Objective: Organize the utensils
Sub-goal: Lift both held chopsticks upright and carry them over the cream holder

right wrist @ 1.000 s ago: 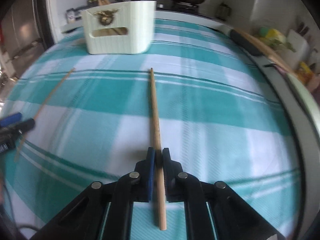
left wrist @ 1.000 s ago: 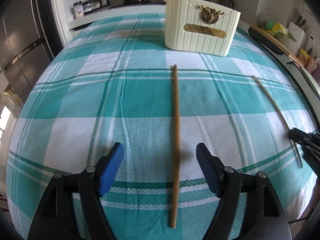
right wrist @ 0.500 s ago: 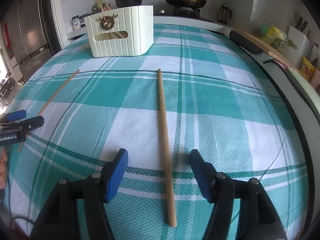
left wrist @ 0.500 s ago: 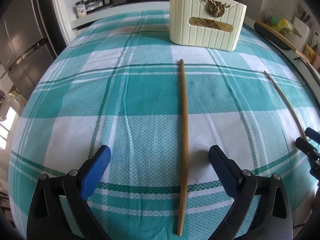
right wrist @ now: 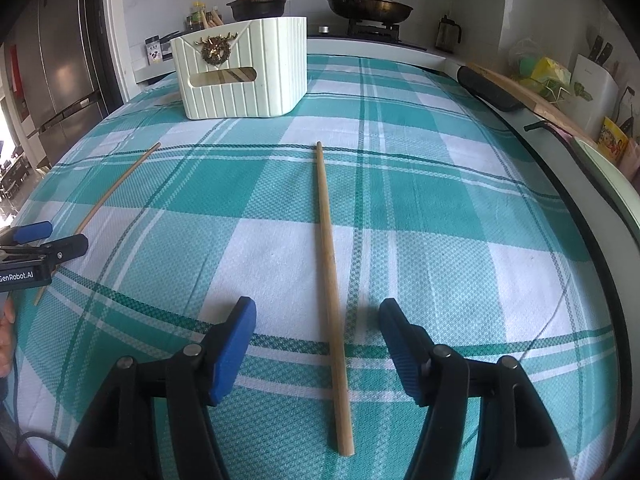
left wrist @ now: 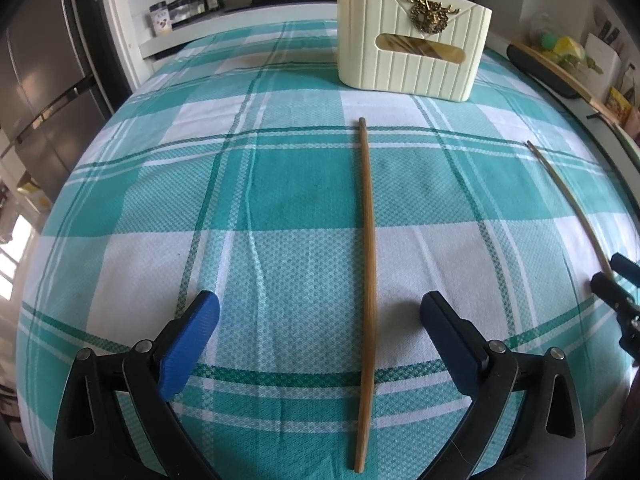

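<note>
Both tools are sitting low over the tabletop with its teal and white checked cloth, each one straddling its own chopstick.

The left tool has its blue pads spread really wide after just opening up, and the left chopstick lies flat on the cloth between them, closer to the right pad, touching neither. Nothing is gripped. It runs straight away from the tool toward the holder.

The right tool has just let go too: its jaws have been opening and now stand about halfway apart. The right chopstick lies loose on the cloth between the pads, thick end nearest the camera, not pinched.

In the right wrist view you can see the left tool's tips off to the left side, and a bit of the person's hand at the edge.

Further out, past the far tips of both sticks, stands the cream ribbed utensil holder with a gold ornament, a few chopsticks poking out of its top. Behind it are the stove and pans.
</note>
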